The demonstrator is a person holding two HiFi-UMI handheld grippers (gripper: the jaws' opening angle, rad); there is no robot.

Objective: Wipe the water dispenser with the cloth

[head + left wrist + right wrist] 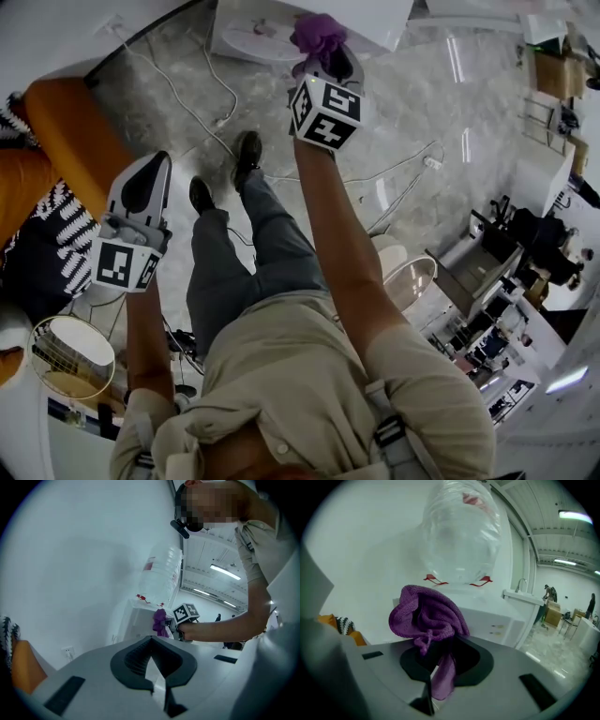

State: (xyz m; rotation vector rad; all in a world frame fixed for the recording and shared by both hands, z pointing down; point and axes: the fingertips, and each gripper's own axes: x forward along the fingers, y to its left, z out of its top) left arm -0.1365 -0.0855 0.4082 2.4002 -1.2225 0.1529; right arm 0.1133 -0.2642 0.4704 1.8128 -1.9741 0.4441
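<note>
Right fingers [464, 663]: closed on the purple cloth [425, 613], which is bunched above the pads, with one tail hung down between them.
Right gripper [325, 58]: held out at arm's length, with the cloth brought to the upper edge of the water dispenser [497, 618].
Water dispenser: white, set against a white wall, and topped by a clear inverted bottle [459, 531].
Left fingers [133, 660]: brought together, nothing gripped.
Left gripper [141, 192]: held low, well apart from the dispenser, near an orange seat [70, 122].
</note>
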